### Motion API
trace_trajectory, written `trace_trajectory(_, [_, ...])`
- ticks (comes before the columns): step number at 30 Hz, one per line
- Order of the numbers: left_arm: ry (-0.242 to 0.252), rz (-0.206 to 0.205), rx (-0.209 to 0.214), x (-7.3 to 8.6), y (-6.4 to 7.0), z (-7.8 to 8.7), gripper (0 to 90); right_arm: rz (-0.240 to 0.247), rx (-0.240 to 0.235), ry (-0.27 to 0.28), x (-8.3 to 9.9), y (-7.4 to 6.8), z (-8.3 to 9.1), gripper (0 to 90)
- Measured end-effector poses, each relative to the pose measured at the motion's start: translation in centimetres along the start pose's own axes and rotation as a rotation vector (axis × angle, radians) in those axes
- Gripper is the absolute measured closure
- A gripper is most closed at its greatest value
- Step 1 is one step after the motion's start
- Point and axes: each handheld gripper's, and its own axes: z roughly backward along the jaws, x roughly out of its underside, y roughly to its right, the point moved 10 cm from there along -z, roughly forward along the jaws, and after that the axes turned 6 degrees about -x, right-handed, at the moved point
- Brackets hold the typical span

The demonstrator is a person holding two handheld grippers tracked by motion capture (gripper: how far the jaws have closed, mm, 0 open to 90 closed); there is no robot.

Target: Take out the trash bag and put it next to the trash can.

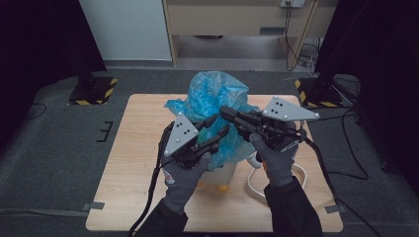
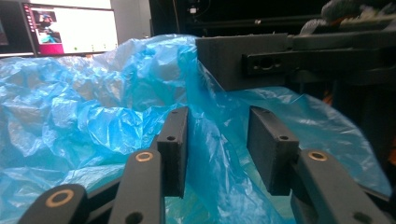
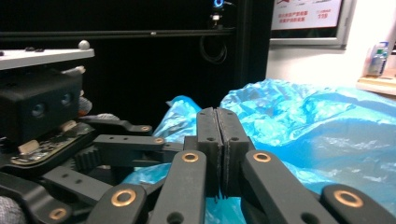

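A crumpled blue plastic bag (image 1: 217,96) billows over a white container (image 1: 221,173) in the middle of the wooden table (image 1: 138,163). My left gripper (image 1: 220,124) reaches into the bag from the near left. In the left gripper view, this gripper (image 2: 217,140) is open, with a fold of the bag's film (image 2: 205,154) standing between its jaws. My right gripper (image 1: 223,111) comes in from the right just above it. Its pads (image 3: 208,135) are pressed together, and a taut ridge of film rises to its tip (image 2: 224,60).
A white cable (image 1: 253,183) loops on the table by the container's right side, and something small and yellow (image 1: 223,188) sits at its base. Black stands with hazard-striped feet (image 1: 94,91) flank the table's far corners. A monitor (image 2: 70,28) glows behind the bag.
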Motion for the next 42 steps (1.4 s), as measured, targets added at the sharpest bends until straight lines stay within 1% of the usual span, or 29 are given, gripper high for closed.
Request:
trace_trajectory(3, [-0.003,-0.005,-0.019,0.0,-0.2,-0.1,58.9,-0.012,-0.031,-0.009,0.3,-0.3,-0.2,89.4])
trace_trajectory(4, [-0.007,-0.013,-0.025,0.1,-0.2,-0.1,63.7,-0.015,-0.049,-0.015,0.4,-0.6,-0.3,89.4])
trace_trajectory(5, [-0.007,-0.013,-0.025,0.1,-0.2,-0.1,67.1,-0.015,-0.049,-0.015,0.4,-0.6,-0.3,89.4])
trace_trajectory(6, [-0.012,-0.018,-0.03,0.2,-0.3,-0.1,71.5,-0.019,-0.06,-0.023,0.5,-0.7,-0.4,89.4])
trace_trajectory(7, [-0.016,-0.02,-0.033,0.2,-0.3,-0.1,71.5,-0.019,-0.06,-0.023,0.5,-0.7,-0.4,89.4])
trace_trajectory(10, [-0.021,-0.017,-0.039,0.2,-0.5,0.0,80.0,-0.018,-0.079,-0.036,0.8,-0.8,-0.5,87.9])
trace_trajectory(13, [-0.035,-0.023,-0.044,0.3,-0.6,0.0,85.1,-0.011,-0.09,-0.041,0.9,-1.0,-0.6,83.6])
trace_trajectory(14, [-0.036,-0.023,-0.045,0.3,-0.6,0.0,86.0,-0.01,-0.089,-0.042,0.9,-1.0,-0.5,81.2])
trace_trajectory(15, [-0.037,-0.022,-0.048,0.3,-0.6,0.0,87.1,-0.014,-0.094,-0.041,0.9,-1.0,-0.4,74.8])
trace_trajectory(16, [-0.035,-0.017,-0.049,0.3,-0.6,0.0,87.1,-0.014,-0.094,-0.041,0.9,-1.0,-0.4,74.8])
trace_trajectory(18, [-0.032,-0.011,-0.047,0.2,-0.7,0.0,87.6,-0.01,-0.078,-0.042,0.7,-0.7,-0.1,70.4])
trace_trajectory(20, [-0.03,-0.007,-0.045,0.2,-0.7,0.0,87.6,-0.002,-0.055,-0.035,0.4,-0.4,0.2,61.8])
trace_trajectory(24, [-0.027,-0.003,-0.047,0.1,-0.7,0.0,87.6,0.02,0.038,-0.022,-0.2,0.9,1.1,52.1])
trace_trajectory(26, [-0.024,0.0,-0.044,0.1,-0.7,0.1,87.6,0.037,0.093,-0.018,-0.5,1.6,1.6,51.0])
trace_trajectory(27, [-0.022,0.003,-0.043,0.1,-0.7,0.1,87.6,0.037,0.107,-0.014,-0.6,1.9,1.9,50.6])
trace_trajectory(28, [-0.021,0.005,-0.042,0.1,-0.8,0.1,87.6,0.022,0.114,0.0,-0.6,2.2,2.2,49.0])
trace_trajectory(29, [-0.019,0.008,-0.041,0.0,-0.8,0.1,87.6,0.012,0.131,0.004,-0.5,2.6,2.5,47.9])
trace_trajectory(30, [-0.019,0.008,-0.04,0.0,-0.8,0.1,87.6,0.009,0.154,-0.001,-0.3,3.2,2.8,47.0])
trace_trajectory(32, [-0.017,0.01,-0.041,0.0,-0.8,0.1,87.6,0.046,0.213,-0.047,0.3,3.9,3.4,45.3])
trace_trajectory(33, [-0.016,0.012,-0.042,0.0,-0.8,0.1,87.6,0.065,0.229,-0.061,0.4,4.1,3.5,45.3])
trace_trajectory(42, [-0.014,0.012,-0.04,-0.1,-0.9,0.2,87.5,0.087,0.259,-0.068,0.2,4.4,4.3,43.5])
